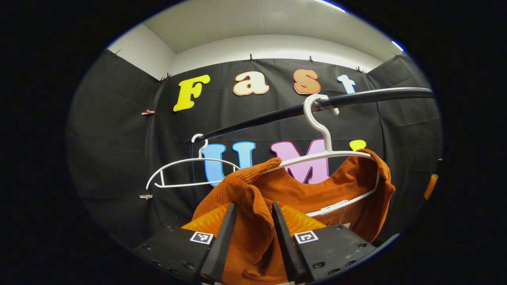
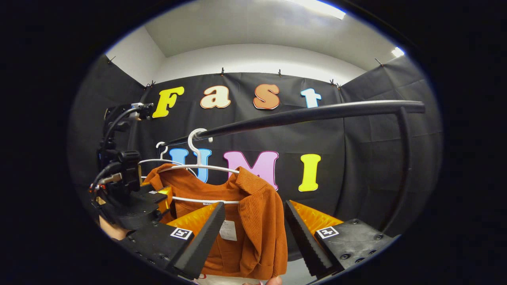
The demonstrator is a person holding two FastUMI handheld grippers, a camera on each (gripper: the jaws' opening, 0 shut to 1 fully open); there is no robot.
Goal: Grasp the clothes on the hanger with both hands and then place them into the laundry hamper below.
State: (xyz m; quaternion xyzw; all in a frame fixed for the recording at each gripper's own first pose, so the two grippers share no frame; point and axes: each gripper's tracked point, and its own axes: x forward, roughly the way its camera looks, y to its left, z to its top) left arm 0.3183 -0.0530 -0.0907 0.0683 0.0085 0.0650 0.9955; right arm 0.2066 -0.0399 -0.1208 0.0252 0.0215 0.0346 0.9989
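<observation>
An orange ribbed garment (image 1: 317, 190) hangs on a white hanger (image 1: 324, 152) from a black rail (image 1: 356, 99). In the left gripper view my left gripper (image 1: 253, 206) is shut on the garment's near shoulder, with fabric filling the narrow gap between the fingers. In the right gripper view the same garment (image 2: 257, 213) hangs on its hanger (image 2: 198, 166). My right gripper (image 2: 254, 204) stands open, its fingers wide on either side of the other shoulder without pressing it. The left gripper (image 2: 130, 202) shows at the garment's far side there.
An empty white hanger (image 1: 190, 164) hangs farther along the rail (image 2: 301, 114). The rail's upright post (image 2: 404, 166) stands at the right. A white tag (image 2: 227, 230) hangs inside the garment. A fingertip (image 2: 273, 281) shows at the bottom edge.
</observation>
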